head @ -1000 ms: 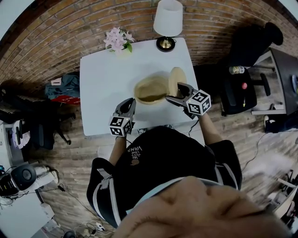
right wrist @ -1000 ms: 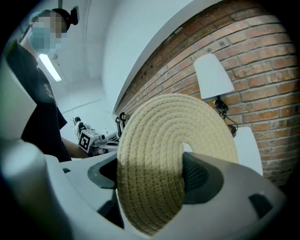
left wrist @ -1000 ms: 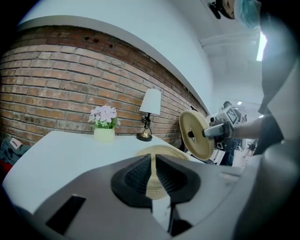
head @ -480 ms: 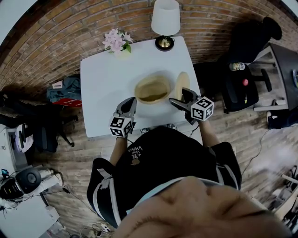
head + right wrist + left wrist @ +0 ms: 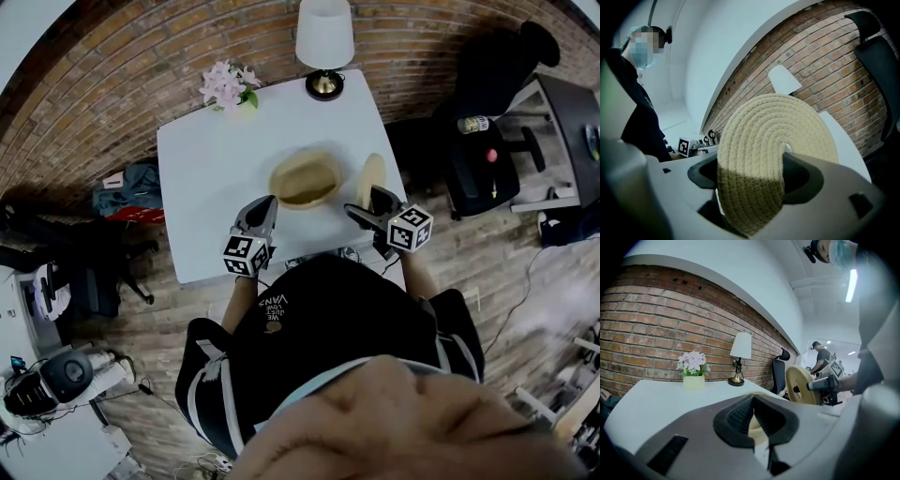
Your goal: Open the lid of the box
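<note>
White table (image 5: 206, 178) against a brick wall (image 5: 122, 66); lamp (image 5: 324, 37) at its far edge, potted flowers (image 5: 225, 82) far left corner, black chair (image 5: 487, 70) off right.

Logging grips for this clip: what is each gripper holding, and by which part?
Right gripper: woven lid, clamped across its edge, a pad on each face. Left gripper: shut, empty.

The round woven lid (image 5: 372, 177) stands nearly on edge just right of the open oval box (image 5: 305, 178).
</note>
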A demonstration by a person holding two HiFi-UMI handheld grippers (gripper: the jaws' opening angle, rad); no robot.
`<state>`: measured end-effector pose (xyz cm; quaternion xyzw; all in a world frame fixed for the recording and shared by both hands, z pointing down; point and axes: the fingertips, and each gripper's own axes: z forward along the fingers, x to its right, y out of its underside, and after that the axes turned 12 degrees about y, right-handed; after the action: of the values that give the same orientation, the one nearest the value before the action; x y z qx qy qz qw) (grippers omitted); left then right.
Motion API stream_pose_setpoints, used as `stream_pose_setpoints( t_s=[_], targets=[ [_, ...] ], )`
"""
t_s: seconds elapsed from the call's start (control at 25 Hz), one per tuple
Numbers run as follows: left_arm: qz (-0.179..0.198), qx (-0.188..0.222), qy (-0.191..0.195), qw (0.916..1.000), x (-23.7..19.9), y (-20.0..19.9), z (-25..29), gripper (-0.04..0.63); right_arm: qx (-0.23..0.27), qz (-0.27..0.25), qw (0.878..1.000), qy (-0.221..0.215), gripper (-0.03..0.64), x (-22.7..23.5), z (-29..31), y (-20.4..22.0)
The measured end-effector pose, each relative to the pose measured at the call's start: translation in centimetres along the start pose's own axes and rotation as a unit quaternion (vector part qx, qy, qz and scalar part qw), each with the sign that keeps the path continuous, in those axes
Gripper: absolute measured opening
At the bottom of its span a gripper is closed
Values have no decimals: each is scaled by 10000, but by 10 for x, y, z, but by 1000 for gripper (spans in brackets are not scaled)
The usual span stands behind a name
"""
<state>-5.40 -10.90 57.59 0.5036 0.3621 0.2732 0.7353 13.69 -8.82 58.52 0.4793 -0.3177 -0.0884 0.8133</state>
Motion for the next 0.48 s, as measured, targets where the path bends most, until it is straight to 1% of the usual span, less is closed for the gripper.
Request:
stream_pose_setpoints(
  t_s=[0.48],
  targets=[
    [1,-37,128,9999,-7,4,-2,11,96,153,9994,285,348,3,-5,7]
  ],
)
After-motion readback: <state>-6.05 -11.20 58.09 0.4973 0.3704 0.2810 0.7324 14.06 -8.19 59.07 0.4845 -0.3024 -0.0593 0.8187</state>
